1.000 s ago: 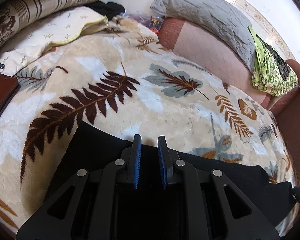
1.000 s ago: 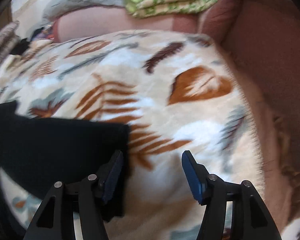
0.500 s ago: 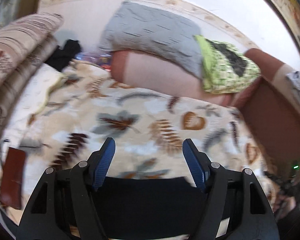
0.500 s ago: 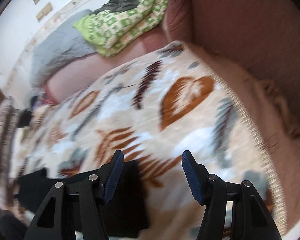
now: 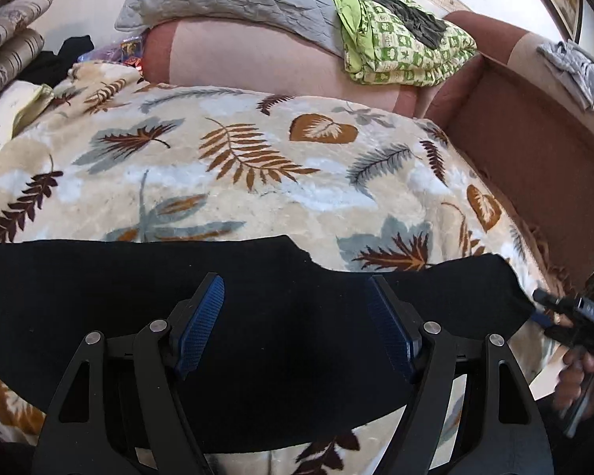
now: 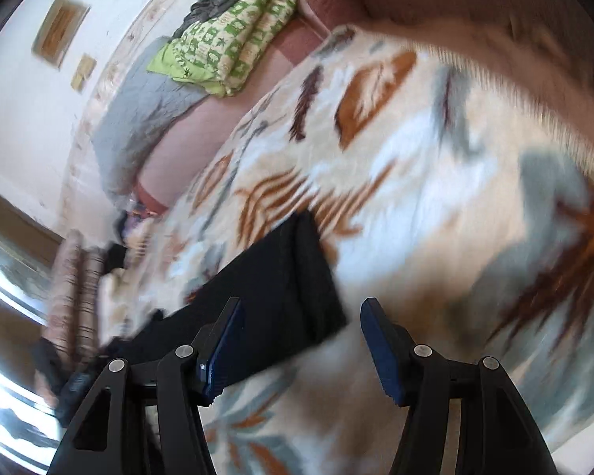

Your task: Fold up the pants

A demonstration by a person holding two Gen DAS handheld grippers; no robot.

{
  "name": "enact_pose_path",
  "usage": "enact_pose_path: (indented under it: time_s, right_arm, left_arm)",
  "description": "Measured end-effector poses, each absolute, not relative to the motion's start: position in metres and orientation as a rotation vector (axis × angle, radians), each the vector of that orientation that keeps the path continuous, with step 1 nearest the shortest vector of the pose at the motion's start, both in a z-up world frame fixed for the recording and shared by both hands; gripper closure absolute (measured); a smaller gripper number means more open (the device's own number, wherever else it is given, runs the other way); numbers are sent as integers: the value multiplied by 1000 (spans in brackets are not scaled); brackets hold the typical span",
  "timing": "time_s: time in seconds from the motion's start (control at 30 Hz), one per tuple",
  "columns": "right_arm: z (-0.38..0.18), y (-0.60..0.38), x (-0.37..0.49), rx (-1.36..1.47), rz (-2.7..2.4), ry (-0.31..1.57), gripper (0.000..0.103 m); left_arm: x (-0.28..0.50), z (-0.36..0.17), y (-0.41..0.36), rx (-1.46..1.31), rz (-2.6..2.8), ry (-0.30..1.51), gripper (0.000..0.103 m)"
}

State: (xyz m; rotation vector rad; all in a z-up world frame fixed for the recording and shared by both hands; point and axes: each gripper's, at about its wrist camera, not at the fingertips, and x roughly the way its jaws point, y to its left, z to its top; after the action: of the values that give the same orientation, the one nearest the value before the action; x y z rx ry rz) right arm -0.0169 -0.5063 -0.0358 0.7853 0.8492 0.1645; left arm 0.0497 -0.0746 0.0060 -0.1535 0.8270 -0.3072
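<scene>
— Two grippers, both empty. Starting at the left: the left gripper [image 5: 295, 326] hangs over the black pants [image 5: 257, 297], its jaws opening, cloth under them but not pinched.

— Where do the pants lie?

— Flat in a long band across the leaf-print blanket [image 5: 237, 158]. At the right end, the right gripper [image 6: 301, 350] is released, just beside the pants' short edge [image 6: 297, 277].

— Which step?

— Between folds, I'd judge; next calls for pinching an end and carrying it over.

— Any writing?

— None legible; the right view is blurred
</scene>
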Motion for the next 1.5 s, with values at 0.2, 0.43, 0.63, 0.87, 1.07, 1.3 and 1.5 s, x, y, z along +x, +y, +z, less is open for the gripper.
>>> enact_pose_path:
  time_s: [0.2, 0.43, 0.63, 0.87, 1.07, 1.3, 1.5]
  right_arm:
    - [-53, -504, -12, 946, 222, 828, 44]
    - [-53, -505, -7, 994, 204, 824, 41]
    - [-66, -524, -19, 1139, 156, 759, 63]
    - [-67, -526, -23, 1121, 135, 776, 76]
    - [-63, -522, -23, 1059, 133, 774, 76]
    - [-61, -516, -18, 1019, 165, 774, 76]
    - [-59, -505, -15, 922, 140, 795, 76]
  left_arm:
    - [69, -32, -69, -247, -295, 1005, 28]
    - [62, -34, -72, -220, -296, 985, 26]
    - [60, -35, -80, -168, -278, 964, 23]
    - [58, -37, -85, -123, -258, 941, 23]
    - [57, -37, -83, -150, -248, 918, 23]
    - [58, -37, -85, -149, -242, 924, 22]
    - [57, -38, -85, -146, -245, 928, 22]
